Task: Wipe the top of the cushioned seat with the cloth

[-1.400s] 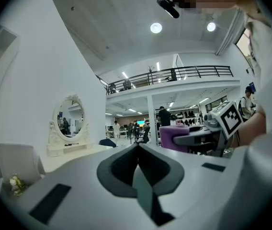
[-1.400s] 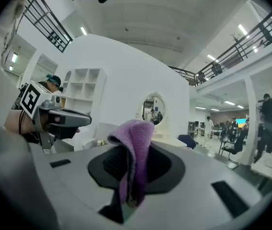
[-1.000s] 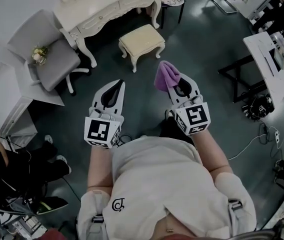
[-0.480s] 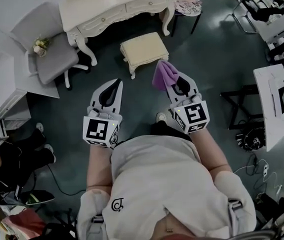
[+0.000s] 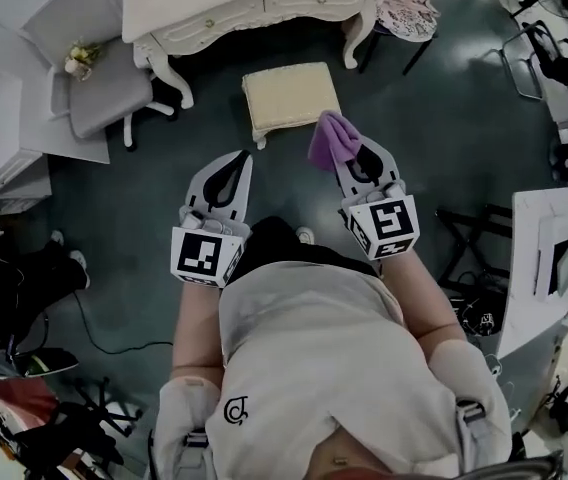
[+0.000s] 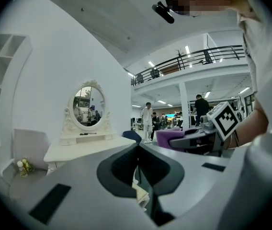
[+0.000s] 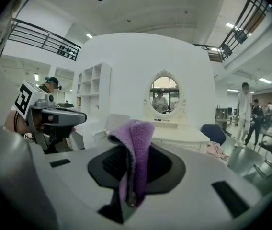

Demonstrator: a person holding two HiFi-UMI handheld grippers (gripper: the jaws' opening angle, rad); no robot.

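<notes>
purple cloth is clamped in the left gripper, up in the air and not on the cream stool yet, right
Not the left: the purple cloth is clamped in the right gripper, as the right gripper view shows. The left gripper is shut on nothing. The rest holds.

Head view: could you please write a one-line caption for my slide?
Person facing the cream cushioned seat, purple cloth clamped in the right gripper, left gripper shut.
</notes>
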